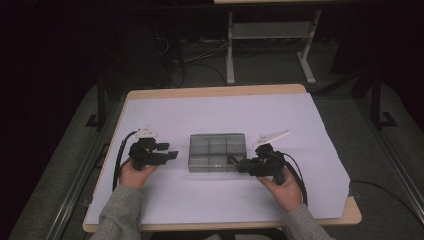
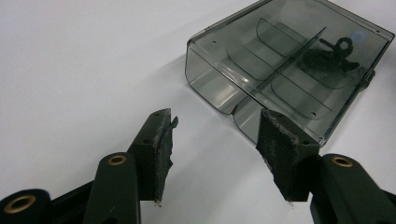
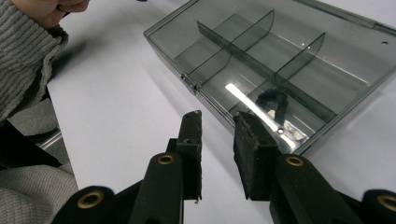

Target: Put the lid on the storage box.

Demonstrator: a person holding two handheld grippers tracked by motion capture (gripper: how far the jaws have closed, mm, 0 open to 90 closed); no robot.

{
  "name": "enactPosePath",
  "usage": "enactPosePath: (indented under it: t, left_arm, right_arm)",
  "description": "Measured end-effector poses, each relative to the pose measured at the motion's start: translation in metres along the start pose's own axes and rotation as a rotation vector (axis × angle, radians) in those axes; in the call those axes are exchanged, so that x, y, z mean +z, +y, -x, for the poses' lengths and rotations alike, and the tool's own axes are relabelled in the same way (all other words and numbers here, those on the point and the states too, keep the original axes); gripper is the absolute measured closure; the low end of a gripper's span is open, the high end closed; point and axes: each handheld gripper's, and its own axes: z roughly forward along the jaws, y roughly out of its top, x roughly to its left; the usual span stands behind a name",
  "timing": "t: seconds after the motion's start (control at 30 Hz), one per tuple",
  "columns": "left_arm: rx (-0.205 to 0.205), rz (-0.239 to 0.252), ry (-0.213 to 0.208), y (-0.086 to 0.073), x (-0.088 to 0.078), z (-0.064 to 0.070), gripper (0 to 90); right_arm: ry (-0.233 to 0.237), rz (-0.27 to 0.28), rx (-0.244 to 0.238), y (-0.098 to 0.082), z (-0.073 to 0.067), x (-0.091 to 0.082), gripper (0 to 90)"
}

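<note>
The right hand-held gripper point(image 1: 239, 164), lower right of centre in the high view, has its jaws apart with nothing between them, its tips at the near right edge of the clear divided organizer box point(image 1: 217, 152). The left hand-held gripper point(image 1: 170, 155), jaws also apart and empty, sits just left of the box. The box lies closed mid-frame on the white-covered bench point(image 1: 210, 115).

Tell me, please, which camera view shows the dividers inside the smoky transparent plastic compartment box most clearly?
The right gripper view: the smoky transparent plastic compartment box lies close there, its long and curved dividers sharp. The left gripper view shows it end-on, with reflections across the lid. The high view shows it small, as a faint grid.
</note>
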Motion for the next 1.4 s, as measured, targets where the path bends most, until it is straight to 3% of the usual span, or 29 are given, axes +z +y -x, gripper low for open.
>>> enactPosePath:
  t: [0.37,0.8,1.07,1.23,1.37,1.4]
  left_arm:
    - [0.001,0.004,0.003,-0.002,-0.002,0.001,45.0]
    - [0.003,0.001,0.005,-0.003,-0.002,0.004,44.6]
    - [0.022,-0.006,0.006,-0.003,-0.003,0.004,44.5]
    - [0.013,-0.008,0.004,-0.005,-0.003,0.005,44.5]
    - [0.032,-0.02,0.005,-0.006,-0.003,0.006,44.5]
    - [0.019,-0.016,0.007,-0.006,-0.002,0.008,44.5]
  right_arm:
    - [-0.028,0.016,0.003,0.0,0.01,-0.013,67.5]
    - [-0.055,0.046,0.056,-0.004,0.028,-0.034,64.4]
    - [-0.078,0.056,0.058,-0.005,0.035,-0.041,62.9]
    - [-0.102,0.057,0.072,-0.008,0.041,-0.046,61.9]
    - [-0.109,0.061,0.089,-0.011,0.046,-0.05,61.3]
    - [-0.11,0.064,0.095,-0.011,0.048,-0.051,61.1]
